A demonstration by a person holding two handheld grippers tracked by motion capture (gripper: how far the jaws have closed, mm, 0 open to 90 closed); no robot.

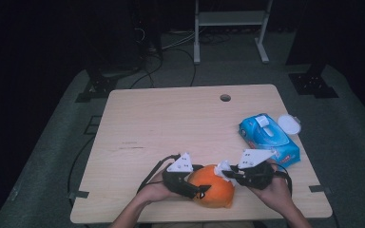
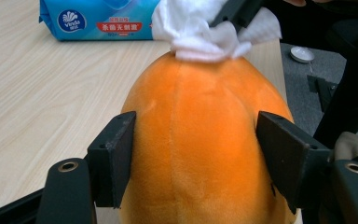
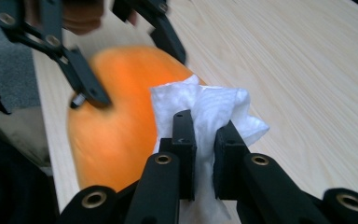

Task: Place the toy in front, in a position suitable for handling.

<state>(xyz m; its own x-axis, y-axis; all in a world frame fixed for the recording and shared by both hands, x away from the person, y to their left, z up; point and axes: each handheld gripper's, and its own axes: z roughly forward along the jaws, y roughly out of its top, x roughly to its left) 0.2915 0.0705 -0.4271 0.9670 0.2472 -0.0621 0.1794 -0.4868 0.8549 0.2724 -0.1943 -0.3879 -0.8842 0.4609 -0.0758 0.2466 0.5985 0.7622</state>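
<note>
Nearest to us, at the front edge of the tabletop (image 1: 161, 118), our left hand (image 1: 154, 191) comes in from below with the left gripper (image 1: 196, 191) set around an orange plush ball (image 1: 216, 189). In the left gripper view the two black jaws stand on either flank of that ball (image 2: 205, 149), their pads right against its fuzzy sides; we cannot tell how hard they press, so we call it a light clasp rather than a firm one.

Moving rightward, the ball lies on the tabletop between our two hands, close to the near edge. On its far-right shoulder sits a crumpled white wipe (image 1: 223, 167), touching the orange surface. The right gripper (image 1: 230, 175) has its jaws pressed together on that wipe: in the right gripper view the two pads pinch a fold of the white sheet (image 3: 209, 109), and the rest bunches out above them against the ball (image 3: 121, 116). Our right hand (image 1: 273, 186) holds that gripper from the right.

Farther right and a little deeper on the tabletop lies a blue pack of wet wipes (image 1: 268, 138), flat, with its flip lid raised and white tissue showing at the opening. Just beside its far end rests a round white cap (image 1: 289, 123), lying near the tabletop's right edge.
</note>
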